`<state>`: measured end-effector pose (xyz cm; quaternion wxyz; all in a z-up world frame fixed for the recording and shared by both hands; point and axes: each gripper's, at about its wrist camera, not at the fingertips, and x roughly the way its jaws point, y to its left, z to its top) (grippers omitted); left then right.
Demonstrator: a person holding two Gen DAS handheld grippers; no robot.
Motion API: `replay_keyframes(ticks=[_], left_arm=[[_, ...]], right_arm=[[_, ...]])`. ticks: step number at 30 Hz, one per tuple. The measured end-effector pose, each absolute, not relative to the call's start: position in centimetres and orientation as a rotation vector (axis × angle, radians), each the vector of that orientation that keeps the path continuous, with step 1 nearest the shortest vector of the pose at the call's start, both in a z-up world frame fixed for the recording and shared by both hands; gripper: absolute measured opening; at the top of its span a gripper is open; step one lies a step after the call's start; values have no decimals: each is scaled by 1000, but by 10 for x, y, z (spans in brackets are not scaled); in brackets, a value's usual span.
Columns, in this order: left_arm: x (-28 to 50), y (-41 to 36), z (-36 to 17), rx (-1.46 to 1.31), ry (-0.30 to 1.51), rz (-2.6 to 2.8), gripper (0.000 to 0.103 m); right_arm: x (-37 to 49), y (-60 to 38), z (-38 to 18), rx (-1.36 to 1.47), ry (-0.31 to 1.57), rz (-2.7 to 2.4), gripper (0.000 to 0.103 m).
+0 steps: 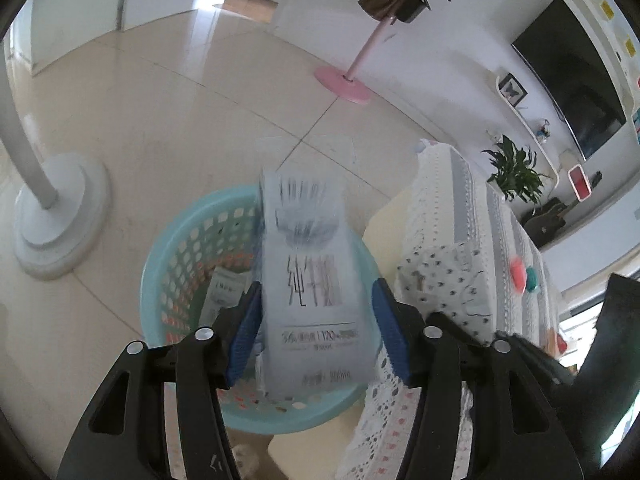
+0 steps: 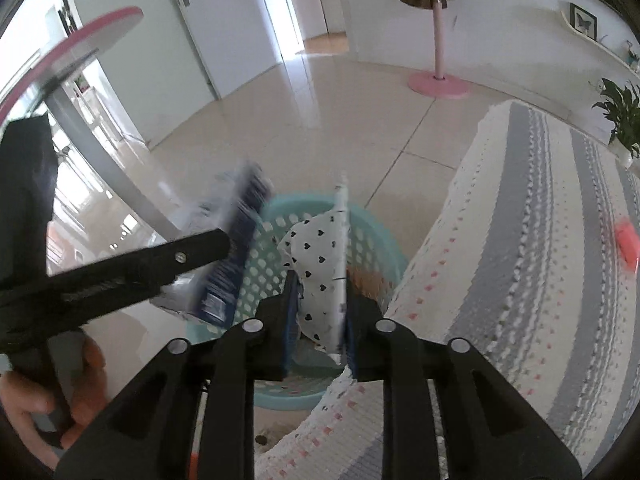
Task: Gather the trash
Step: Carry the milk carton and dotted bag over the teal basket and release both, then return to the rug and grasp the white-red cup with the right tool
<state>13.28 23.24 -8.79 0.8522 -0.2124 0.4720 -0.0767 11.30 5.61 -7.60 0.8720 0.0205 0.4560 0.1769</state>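
A pale milk carton (image 1: pixel 312 280) with dark print stands between the blue pads of my left gripper (image 1: pixel 316 296), right above a turquoise perforated basket (image 1: pixel 168 280) on the floor. The carton is blurred while the fingers are sharp, and a thin gap shows at the right pad. My right gripper (image 2: pixel 320 292) is shut on a crumpled white paper with black hearts (image 2: pixel 320 264), held over the same basket (image 2: pixel 380 248). In the right wrist view the left gripper's finger (image 2: pixel 188 256) and the carton (image 2: pixel 236 240) are to the left. Another carton (image 1: pixel 224 292) lies inside the basket.
A sofa with a white and grey crochet cover (image 2: pixel 540 240) borders the basket on the right. A white lamp base (image 1: pixel 60 216) stands to the left, a pink coat stand (image 1: pixel 344 84) further back. A glass table with a pink rim (image 2: pixel 92 28) is at the left.
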Motion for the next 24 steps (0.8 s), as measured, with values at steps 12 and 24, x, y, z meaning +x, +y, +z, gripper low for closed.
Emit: replay_keyframes(ticks=[12, 24], left_arm=[[124, 225, -64, -454, 914, -185, 55], [102, 121, 2, -352, 721, -393, 55]], right_arm=[[106, 45, -77, 69, 947, 356, 42], [54, -64, -4, 96, 781, 227, 42]])
